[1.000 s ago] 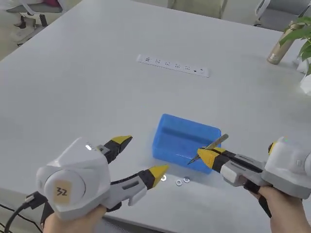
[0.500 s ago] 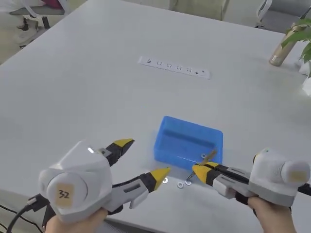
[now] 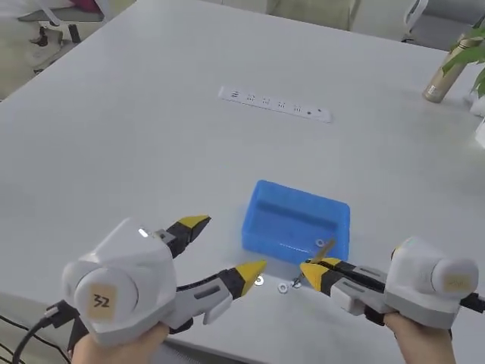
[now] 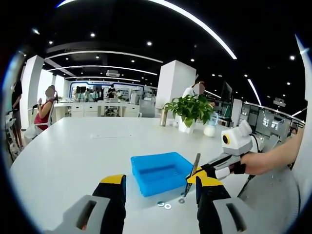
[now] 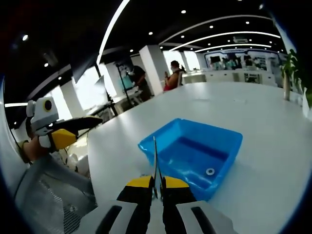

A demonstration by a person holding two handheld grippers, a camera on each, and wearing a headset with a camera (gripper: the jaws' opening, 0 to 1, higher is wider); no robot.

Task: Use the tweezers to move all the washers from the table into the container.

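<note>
The blue container (image 3: 295,220) sits near the table's front edge, with one washer (image 3: 319,243) inside by its near wall. Three washers (image 3: 283,288) lie on the table just in front of it. My right gripper (image 3: 311,270) is shut on the tweezers (image 3: 324,249), whose tips point down close above the rightmost loose washer. The left gripper view shows those tweezers (image 4: 193,171) slanting down toward the washers (image 4: 167,206). In the right gripper view the tweezers (image 5: 155,155) rise before the container (image 5: 195,148). My left gripper (image 3: 225,245) is open, left of the washers, holding nothing.
A white power strip (image 3: 274,104) lies across the table's middle. A metal bottle (image 3: 442,74) and a plant (image 4: 190,107) stand at the far right. The table's front edge (image 3: 303,353) runs just below both grippers. People sit and stand in the background.
My right gripper has moved toward me and lower. The tweezers have tipped from over the container's near wall down to the loose washers. The left gripper has stayed in place.
</note>
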